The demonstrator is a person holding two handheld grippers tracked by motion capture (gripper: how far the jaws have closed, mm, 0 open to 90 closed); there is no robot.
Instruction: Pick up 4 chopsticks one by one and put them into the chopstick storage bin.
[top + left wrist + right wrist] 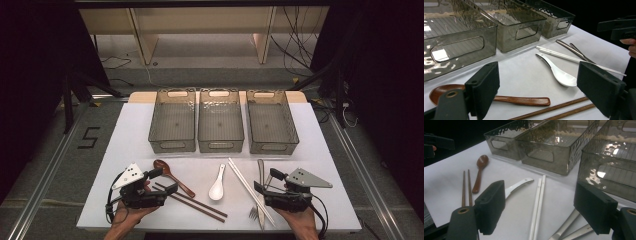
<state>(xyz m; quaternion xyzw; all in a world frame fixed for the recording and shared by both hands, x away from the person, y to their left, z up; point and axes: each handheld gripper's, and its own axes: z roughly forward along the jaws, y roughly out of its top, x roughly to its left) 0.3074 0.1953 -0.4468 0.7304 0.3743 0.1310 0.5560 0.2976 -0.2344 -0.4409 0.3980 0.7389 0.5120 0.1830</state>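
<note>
Closest to me in the left gripper view are my own two black jaws, standing wide apart with nothing between them, so the left gripper [161, 181] is released. Just beyond them lies the brown wooden spoon [499, 98], bowl toward the left jaw, flat on the white table [125, 145]. I'll use that spoon as my marker.

Right beside the spoon, on the side toward me, the brown chopsticks [192, 202] lie as a pair, side by side, slanting away to the right. Further right of the spoon is the white ceramic spoon [218, 186], bowl toward me, handle pointing at the bins. Past that, the white chopsticks [250, 191] run as a long diagonal pair.

Over on the far right from the wooden spoon, I've got the right gripper [264, 181], jaws also spread with nothing clamped; released as well. In the right gripper view, two metal handles [570, 227] lie on the table between and below those jaws, and the high view shows a metal fork [254, 213] near the table's front edge there. I can't tell whether the jaws touch the metal pieces.

Behind the wooden spoon, three smoky clear bins [220, 121] stand in a row, sides nearly touching.
</note>
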